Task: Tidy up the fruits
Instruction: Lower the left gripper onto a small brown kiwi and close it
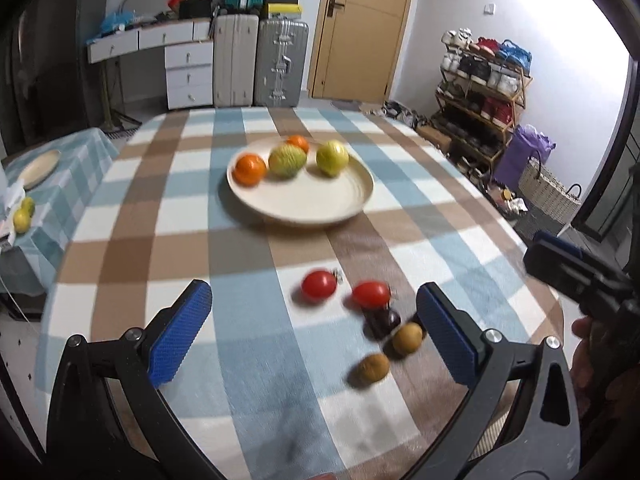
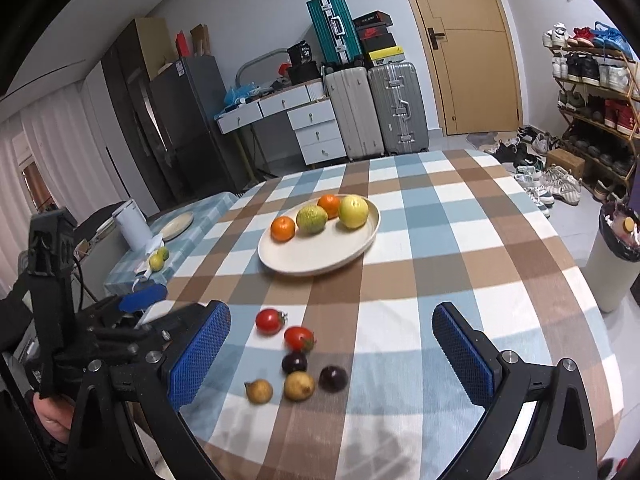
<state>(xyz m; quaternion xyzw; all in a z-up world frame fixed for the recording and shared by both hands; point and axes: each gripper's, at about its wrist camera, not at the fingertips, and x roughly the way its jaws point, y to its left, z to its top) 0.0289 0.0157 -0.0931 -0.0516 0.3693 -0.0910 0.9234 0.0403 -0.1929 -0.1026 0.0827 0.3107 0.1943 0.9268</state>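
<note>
Both tongs gaping wide, holding nothing: left tongs (image 1: 314,320) low in the left wrist view, right tongs (image 2: 332,336) low in the right wrist view, each hovering over the checked tabletop (image 2: 460,240). Cream plate (image 2: 320,256) mid-frame, well beyond the blue pads, carrying two oranges (image 2: 283,228) and two yellow-green fruits (image 2: 353,211). Loose cluster between the pads: two tomatoes (image 2: 269,321), two dark plums (image 2: 333,378), two brown kiwis (image 2: 299,385). Only one plum (image 1: 384,320) clear in the blurred left view, tucked near the right pad, the cluster sitting right of centre there. Right view alone catching a trash bin (image 2: 616,264) at the right edge; left view alone showing a wicker basket (image 1: 548,192).
</note>
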